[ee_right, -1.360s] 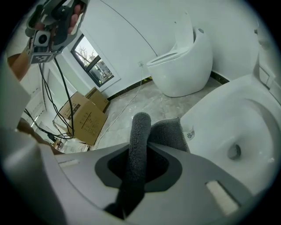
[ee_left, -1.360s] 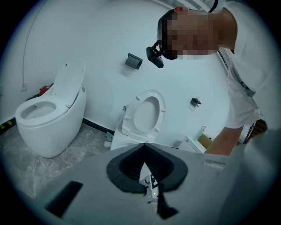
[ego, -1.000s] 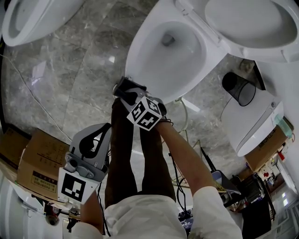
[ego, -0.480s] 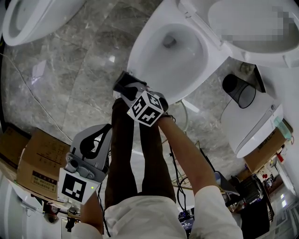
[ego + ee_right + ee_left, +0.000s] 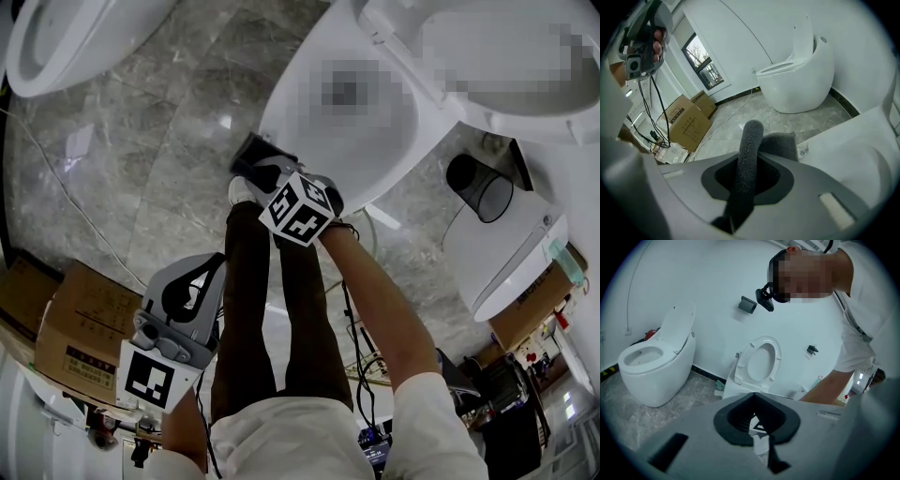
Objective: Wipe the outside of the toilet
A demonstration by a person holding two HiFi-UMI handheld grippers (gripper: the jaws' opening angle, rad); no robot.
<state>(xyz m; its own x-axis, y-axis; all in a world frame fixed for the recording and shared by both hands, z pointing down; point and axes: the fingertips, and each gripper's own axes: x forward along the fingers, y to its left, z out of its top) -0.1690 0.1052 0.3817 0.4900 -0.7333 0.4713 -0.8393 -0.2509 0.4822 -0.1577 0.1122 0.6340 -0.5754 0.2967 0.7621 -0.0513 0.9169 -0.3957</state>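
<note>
- A person stands over a white toilet (image 5: 286, 89), seen from a head camera looking steeply down; its lid is up and its front points toward the person's legs.
- The right gripper (image 5: 267, 173) reaches forward and down to the front outer wall of the bowl, below the rim.
- In the right gripper view, the right gripper (image 5: 747, 173) has its jaws clamped on a grey cloth (image 5: 751, 140). The cloth's long axis runs straight out along the jaws, with a folded end past the tips.
- The toilet (image 5: 862, 136) lies just to the right of that folded end. The cloth (image 5: 251, 156) looks to be touching the bowl wall or just beside it; I cannot tell which.
- The left gripper (image 5: 208, 267) hangs back by the person's left leg, well apart from the toilet. In the left gripper view its jaws (image 5: 757, 420) sit together with nothing between them.
- The right gripper is the nearer one by far, so the wipe likely calls for sliding the cloth sideways round the curved wall.
- A second toilet (image 5: 56, 37) and a cardboard box (image 5: 75, 323) stand off to the left.
</note>
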